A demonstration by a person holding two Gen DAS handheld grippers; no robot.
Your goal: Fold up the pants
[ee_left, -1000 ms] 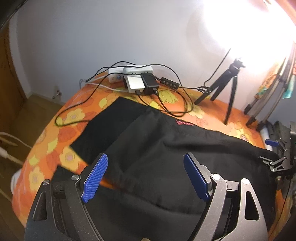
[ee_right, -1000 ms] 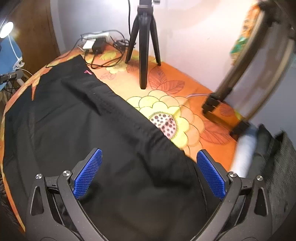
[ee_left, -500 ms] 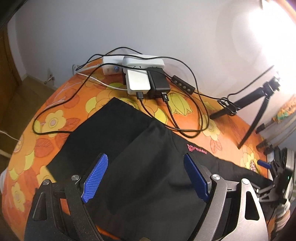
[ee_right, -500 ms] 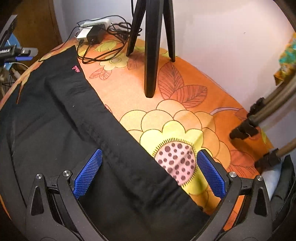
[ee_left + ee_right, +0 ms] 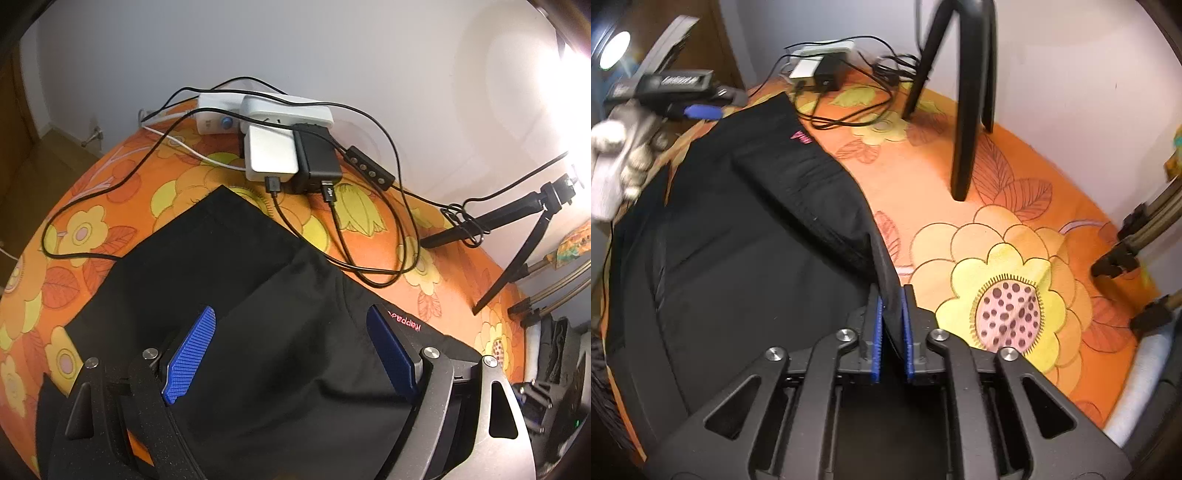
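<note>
The black pants point(image 5: 229, 295) lie spread over a surface covered in an orange flowered cloth point(image 5: 960, 192); whether that is a bed or a worktop I cannot tell. In the left wrist view the left claw point(image 5: 291, 354) stands wide apart above the fabric, its blue pads point(image 5: 190, 354) holding nothing, with a pink logo point(image 5: 406, 321) just beside the pad at 3 o'clock. At 12 o'clock sit white and black chargers point(image 5: 288, 155) with tangled cables point(image 5: 369, 236), and a black tripod point(image 5: 517, 236) stands at 2 o'clock. In the right wrist view the right claw point(image 5: 891, 325) is pinched closed on the pants' edge point(image 5: 882, 266), the cloth rising between the pads. The left claw's body shows at 10 o'clock there.
</note>
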